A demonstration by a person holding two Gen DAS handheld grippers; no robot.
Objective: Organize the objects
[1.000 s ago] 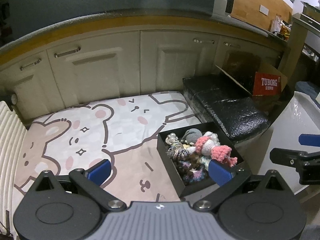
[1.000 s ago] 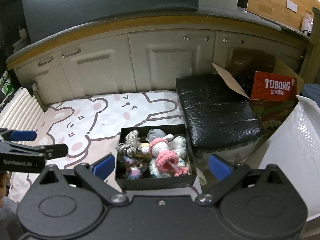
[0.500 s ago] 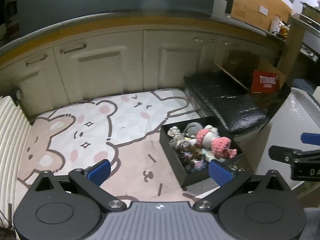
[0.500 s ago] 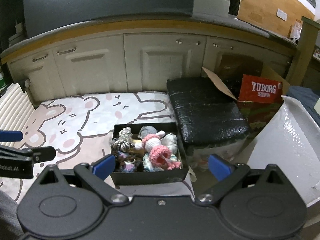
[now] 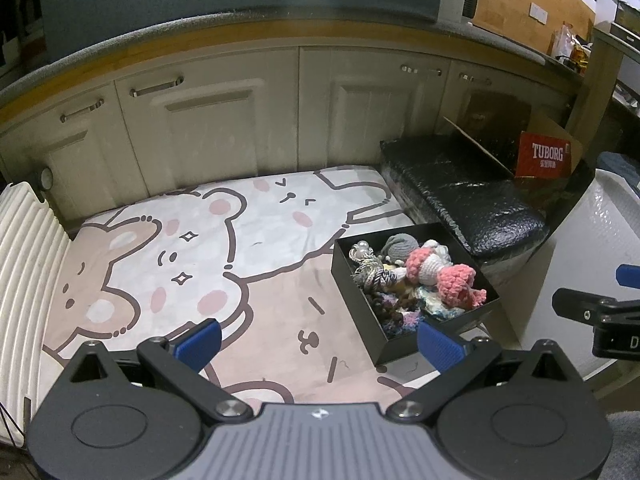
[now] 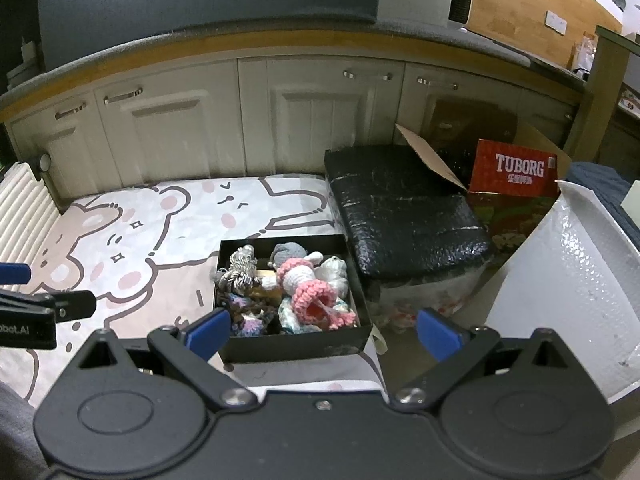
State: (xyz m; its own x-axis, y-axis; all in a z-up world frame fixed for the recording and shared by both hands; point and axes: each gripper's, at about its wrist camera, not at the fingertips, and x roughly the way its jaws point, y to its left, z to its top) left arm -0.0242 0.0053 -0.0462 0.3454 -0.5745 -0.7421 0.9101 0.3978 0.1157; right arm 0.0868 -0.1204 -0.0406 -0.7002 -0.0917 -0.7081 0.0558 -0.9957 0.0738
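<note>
The open black box of crocheted toys (image 6: 294, 340) is flanked by a black wrapped bundle (image 6: 404, 216) and a red Tuborg carton (image 6: 514, 172), while both grippers' jaws are held apart and empty.

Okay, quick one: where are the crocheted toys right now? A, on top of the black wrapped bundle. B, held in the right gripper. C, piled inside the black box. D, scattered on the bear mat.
C: the crocheted toys sit heaped inside the black box, which rests on the bear mat; both grippers are open and empty.
</note>
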